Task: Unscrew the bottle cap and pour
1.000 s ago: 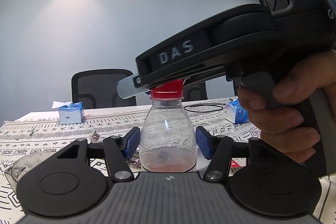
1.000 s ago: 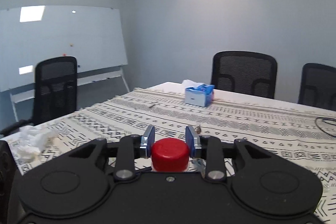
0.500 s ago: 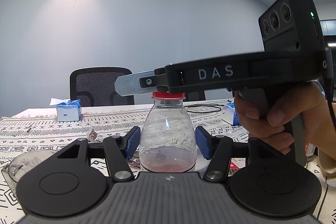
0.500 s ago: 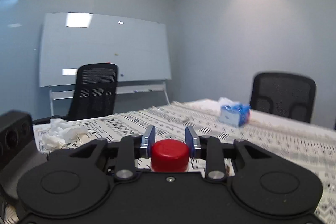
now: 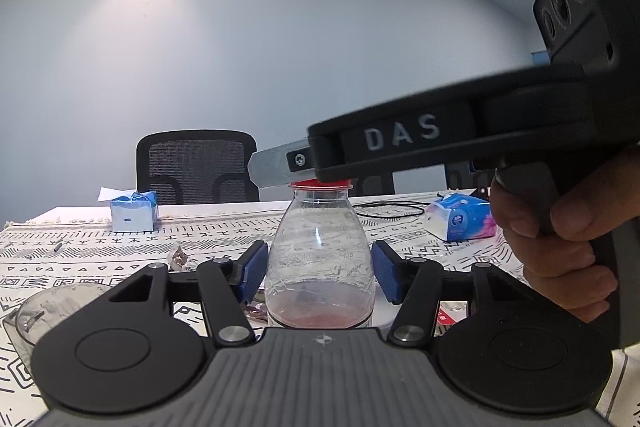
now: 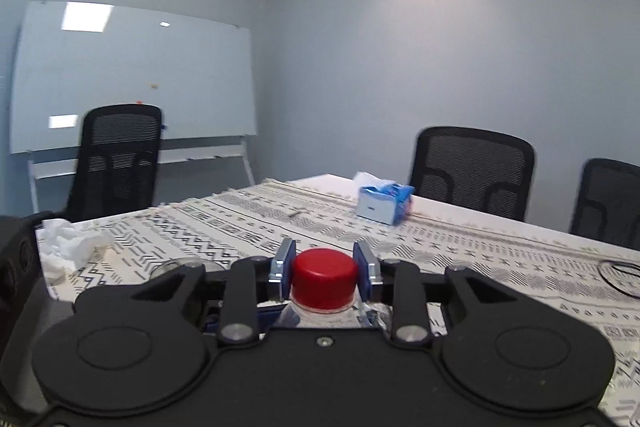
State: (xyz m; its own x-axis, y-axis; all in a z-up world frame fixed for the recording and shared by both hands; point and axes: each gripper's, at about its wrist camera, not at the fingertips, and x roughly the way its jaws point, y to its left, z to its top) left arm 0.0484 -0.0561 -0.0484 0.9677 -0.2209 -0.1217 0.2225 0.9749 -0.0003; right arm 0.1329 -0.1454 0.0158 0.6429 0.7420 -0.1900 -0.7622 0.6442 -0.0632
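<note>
**Right gripper turning on the red cap**

Since the earlier frames, the right gripper (image 6: 324,273) is turning around the cap (image 6: 324,277): the whiteboard (image 6: 132,79) is sliding back toward the left of the right wrist view, and two chairs are coming in at the right, while the cap is staying between the pads. In the left wrist view, the right tool's body is now slanting up to the right again, after lying almost level half a second ago.

The right gripper is pressing its two pads against both sides of the cap, so it is clamped on it. The cap is sitting on the neck of the bottle (image 5: 320,259); whether it is already loose, I cannot tell. A hand (image 5: 560,239) is holding the handle of the right tool.

The bottle is standing upright on the patterned cloth (image 5: 100,251), between the blue pads (image 5: 253,273) of the left gripper (image 5: 320,275). The pads are lying close at both sides of the bottle, but I cannot tell if they are really touching it. A little reddish liquid is lying at the bottom of the bottle.

A clear cup (image 5: 48,311) is standing at the left of the bottle, near the left gripper. A tissue box (image 5: 132,211) is resting farther back on the cloth, and a tissue pack (image 5: 460,219) is lying at the right.
</note>
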